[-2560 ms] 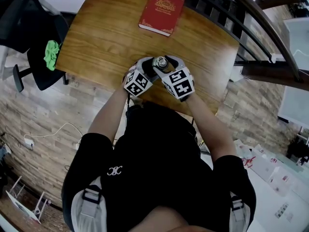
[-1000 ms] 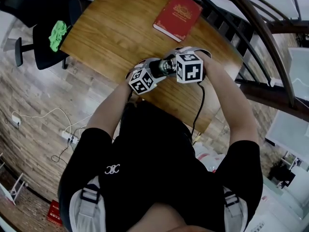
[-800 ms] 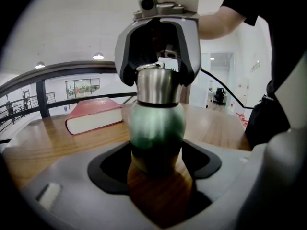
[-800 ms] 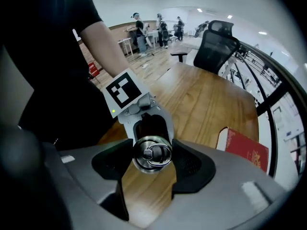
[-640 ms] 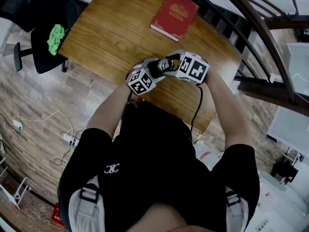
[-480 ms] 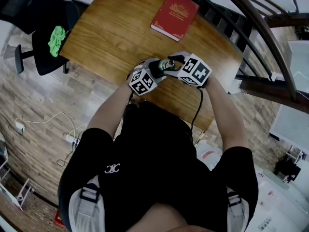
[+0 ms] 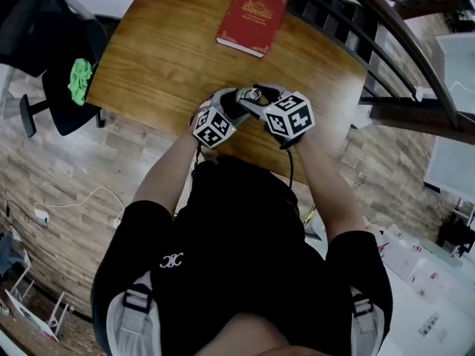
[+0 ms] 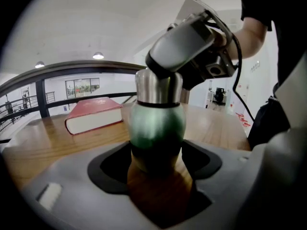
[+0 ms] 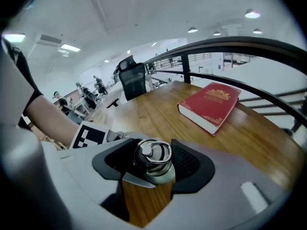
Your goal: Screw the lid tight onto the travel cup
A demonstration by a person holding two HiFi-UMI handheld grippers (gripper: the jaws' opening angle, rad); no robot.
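Left of the red book (image 7: 250, 18), off the end of the wooden counter (image 7: 163, 58), a black office chair (image 7: 63, 99) carries a green cloth (image 7: 79, 81). Nearer the person than the book, close to the counter's front edge, the travel cup (image 8: 157, 126) stands upright; whether its base touches the wood cannot be told. From the left, the left tongs (image 8: 156, 164) are clamped on the cup's green body low down, with a dark pad pressed against each side. The steel lid (image 9: 152, 153) sits on the cup's neck, its ring handle lying flat on top. From the right, the right tongs (image 9: 149, 169) tilt down over the top and are closed round the lid, with a pad against each side.
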